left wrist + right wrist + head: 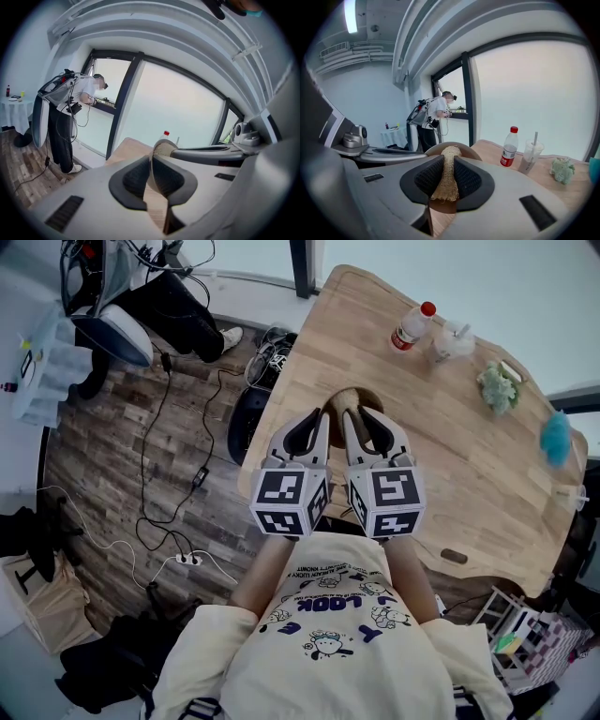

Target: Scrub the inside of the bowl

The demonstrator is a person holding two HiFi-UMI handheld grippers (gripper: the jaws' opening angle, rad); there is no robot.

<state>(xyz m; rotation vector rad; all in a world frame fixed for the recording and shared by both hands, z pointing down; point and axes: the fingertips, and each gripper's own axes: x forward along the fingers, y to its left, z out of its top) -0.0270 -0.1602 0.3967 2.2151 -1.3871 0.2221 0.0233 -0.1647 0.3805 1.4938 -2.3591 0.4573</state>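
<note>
1. Head view: a person in a cream printed T-shirt point(323, 634) stands at a wooden table point(441, 484), holding both grippers side by side over its near edge. The left gripper point(317, 418) and right gripper point(361, 416) meet at a brown bowl point(343, 397), which is mostly hidden between their tips. Farther along the table are a red-capped bottle point(411, 326), a clear cup with a straw point(452, 341), a green scrubber point(497, 387) and something fluffy and blue point(555, 439). Cables trail over the wood floor point(122, 474) on the left.

2. Left gripper view: the jaws are closed to a narrow gap on the thin wall of the bowl point(163, 149), with one pad inside the rim and one outside. The bowl stands tilted on edge. Another person point(77, 110) stands by the window in the background.

3. Right gripper view: the jaws are pinched on a tan fibrous loofah pad point(446, 173), which stands upright between the pads. Its top reaches into the bowl's opening point(472, 152) just behind it. The bottle point(509, 146), the cup point(530, 157) and the green scrubber point(561, 169) stand to the right.
</note>
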